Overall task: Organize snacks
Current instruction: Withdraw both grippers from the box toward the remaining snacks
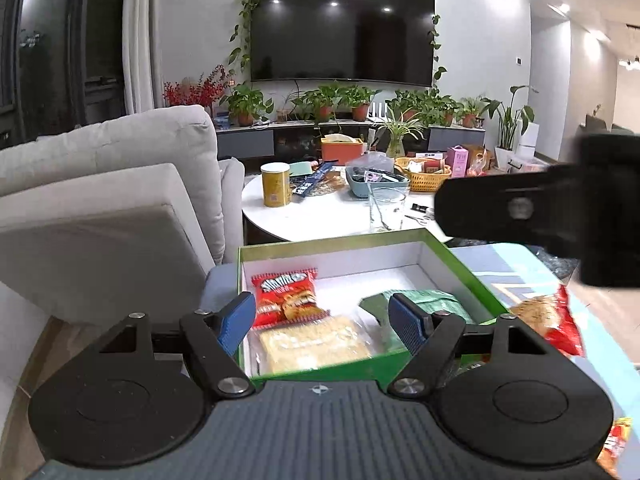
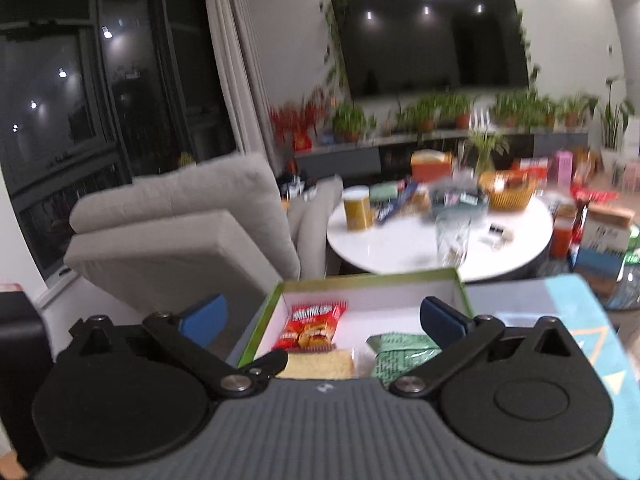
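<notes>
1. Snacks sit in the green box [image 1: 362,366]: red packet [image 1: 286,294], pale noodle block [image 1: 314,344], green bag [image 1: 424,304].
2. Your left gripper [image 1: 324,322] fingers spread wide, empty, above the box.
3. Your right gripper [image 2: 322,316] fingers likewise apart, holding nothing.

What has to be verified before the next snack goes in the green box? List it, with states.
1. Left gripper open, holding nothing: ok.
2. Right gripper open, holding nothing: ok.
3. Green box open, its white floor bare at the back: ok.
4. Red snack pack, pale cracker pack and green pack lie inside the box: ok.
5. Red bag lies outside, right of the box: not ok.
6. Whether that bag fits inside: cannot tell.
</notes>
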Demonstrator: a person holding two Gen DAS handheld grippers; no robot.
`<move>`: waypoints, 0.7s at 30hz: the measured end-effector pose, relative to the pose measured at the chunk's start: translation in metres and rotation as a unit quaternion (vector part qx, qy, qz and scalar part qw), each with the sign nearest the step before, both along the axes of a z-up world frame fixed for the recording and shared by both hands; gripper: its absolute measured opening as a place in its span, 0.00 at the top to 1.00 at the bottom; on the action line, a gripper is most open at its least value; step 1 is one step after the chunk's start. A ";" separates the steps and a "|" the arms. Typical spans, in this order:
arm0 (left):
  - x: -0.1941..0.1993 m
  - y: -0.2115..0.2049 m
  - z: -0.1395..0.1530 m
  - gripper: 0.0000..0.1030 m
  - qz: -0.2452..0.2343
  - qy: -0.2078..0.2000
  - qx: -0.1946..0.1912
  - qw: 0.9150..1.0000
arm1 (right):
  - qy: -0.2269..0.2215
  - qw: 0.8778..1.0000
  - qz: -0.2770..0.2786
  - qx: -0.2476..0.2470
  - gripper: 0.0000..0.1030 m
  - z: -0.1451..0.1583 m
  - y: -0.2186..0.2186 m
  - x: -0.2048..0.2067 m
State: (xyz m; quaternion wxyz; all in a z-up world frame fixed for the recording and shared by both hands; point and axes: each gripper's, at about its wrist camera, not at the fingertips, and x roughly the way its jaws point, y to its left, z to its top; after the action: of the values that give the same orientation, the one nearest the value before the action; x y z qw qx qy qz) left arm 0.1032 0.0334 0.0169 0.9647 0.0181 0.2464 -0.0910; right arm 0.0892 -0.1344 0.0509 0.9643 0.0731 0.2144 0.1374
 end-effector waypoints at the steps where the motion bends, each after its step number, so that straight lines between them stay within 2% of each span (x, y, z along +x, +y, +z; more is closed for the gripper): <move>1: -0.005 0.000 0.001 0.31 0.001 0.000 -0.002 1.000 | 0.004 1.000 0.012 0.004 0.53 0.000 -0.003 -0.004; 3: -0.016 0.000 0.003 0.31 0.002 -0.003 -0.005 1.000 | 0.029 0.998 0.046 0.021 0.53 -0.001 -0.012 -0.010; 6: -0.033 -0.002 0.004 0.31 0.000 -0.004 -0.013 1.000 | 0.045 0.997 0.045 0.048 0.53 -0.007 -0.026 -0.018; 9: -0.047 -0.007 0.002 0.31 -0.004 -0.003 -0.013 1.000 | 0.063 0.996 0.049 0.036 0.53 -0.012 -0.036 -0.022; 13: -0.064 -0.016 0.000 0.31 -0.006 0.005 -0.015 1.000 | 0.073 0.997 0.013 0.035 0.53 -0.023 -0.052 -0.037; 18: -0.082 -0.031 -0.005 0.30 -0.017 0.012 -0.007 1.000 | 0.099 0.993 0.003 0.064 0.53 -0.042 -0.076 -0.053; 21: -0.091 -0.043 -0.009 0.28 -0.028 0.012 -0.001 1.000 | 0.119 0.991 -0.013 0.062 0.53 -0.048 -0.086 -0.061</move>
State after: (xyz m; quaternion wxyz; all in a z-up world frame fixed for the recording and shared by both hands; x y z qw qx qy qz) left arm 0.0125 -0.0100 0.0082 0.9587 0.0227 0.2577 -0.1184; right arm 0.0287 -0.2206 0.0025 0.9273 0.1513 0.3176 0.1279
